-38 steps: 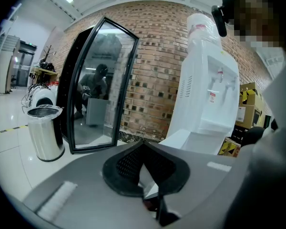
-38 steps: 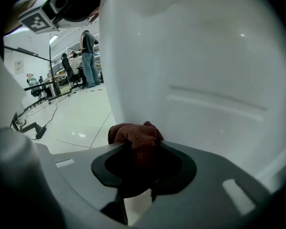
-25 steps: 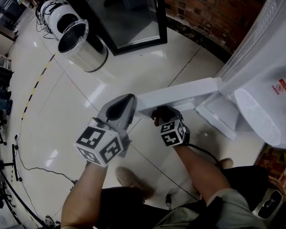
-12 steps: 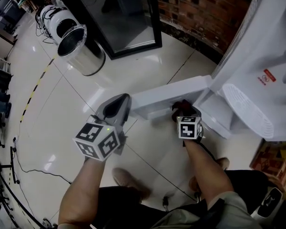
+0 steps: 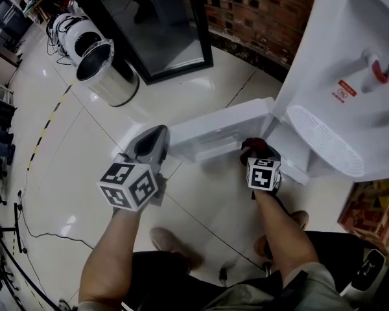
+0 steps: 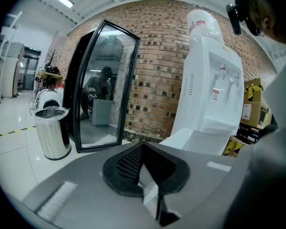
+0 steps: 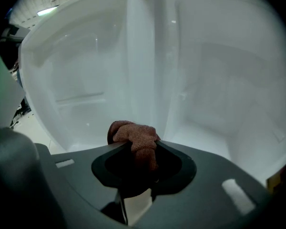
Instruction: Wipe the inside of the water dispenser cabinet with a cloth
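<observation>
A: Where the right tongs are entered, what goes beside them?
B: Item: clamped on a bunched reddish-brown cloth, held at the mouth of the open white cabinet. Contact with its walls not discernible.
A: And the left tongs?
B: Item: closed, nothing between them, just beside the free end of the cabinet door. Beyond: water dispenser, steel bin on tiled floor.
</observation>
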Demonstrator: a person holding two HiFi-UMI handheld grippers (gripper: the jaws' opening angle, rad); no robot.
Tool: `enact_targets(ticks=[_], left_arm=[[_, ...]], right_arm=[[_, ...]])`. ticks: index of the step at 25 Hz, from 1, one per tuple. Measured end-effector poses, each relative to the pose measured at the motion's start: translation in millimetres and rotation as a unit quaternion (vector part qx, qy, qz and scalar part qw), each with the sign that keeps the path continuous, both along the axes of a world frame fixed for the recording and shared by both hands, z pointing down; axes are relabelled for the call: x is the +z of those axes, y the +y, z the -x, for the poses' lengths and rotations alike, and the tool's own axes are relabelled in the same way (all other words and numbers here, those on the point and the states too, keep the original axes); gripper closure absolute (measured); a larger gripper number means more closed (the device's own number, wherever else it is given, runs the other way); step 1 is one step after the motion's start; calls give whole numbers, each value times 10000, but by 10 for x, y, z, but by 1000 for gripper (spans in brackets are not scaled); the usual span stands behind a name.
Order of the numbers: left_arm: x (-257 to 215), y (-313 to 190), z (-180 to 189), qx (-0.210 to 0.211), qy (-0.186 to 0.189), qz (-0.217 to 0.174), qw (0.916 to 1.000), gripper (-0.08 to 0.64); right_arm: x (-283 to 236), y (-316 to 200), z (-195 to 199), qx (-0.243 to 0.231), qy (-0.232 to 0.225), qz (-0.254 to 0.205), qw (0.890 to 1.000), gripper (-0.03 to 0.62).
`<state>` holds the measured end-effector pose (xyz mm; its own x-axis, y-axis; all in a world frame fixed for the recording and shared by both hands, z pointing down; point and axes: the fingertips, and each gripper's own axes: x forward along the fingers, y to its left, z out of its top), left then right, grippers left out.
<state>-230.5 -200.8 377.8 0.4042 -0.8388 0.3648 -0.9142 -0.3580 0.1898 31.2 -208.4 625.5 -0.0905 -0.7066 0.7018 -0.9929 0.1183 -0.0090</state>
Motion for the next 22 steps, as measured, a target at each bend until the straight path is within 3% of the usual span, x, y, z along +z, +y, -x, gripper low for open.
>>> enact_targets(ticks=[7,14,16,18,20,22], left_arm=[[6,4,-21,-11,-6,3,10000,560],[3,-35,-7,59,31,-25,10000,560],[1,-56,-9,84,66,-25,9999,560],[-11,-77,-10,115,120,-38,9999,560],[-22,-92,-3,151,173,-48,9997,560],[-23,-100,2,181,214,-53,9996,560]], right_arm=[[139,-147,-151,190,-225,180,9994,457],[193,-92,-4,120,-86,140,9998,457],[219,-3,254,-291,-85,94,9995,456],[223,92,659,-996,-133,-3,9949,456],[210,218,1140,-1838,-217,-83,9827,456],[212,391,1601,-2696,-289,-110,9625,456]])
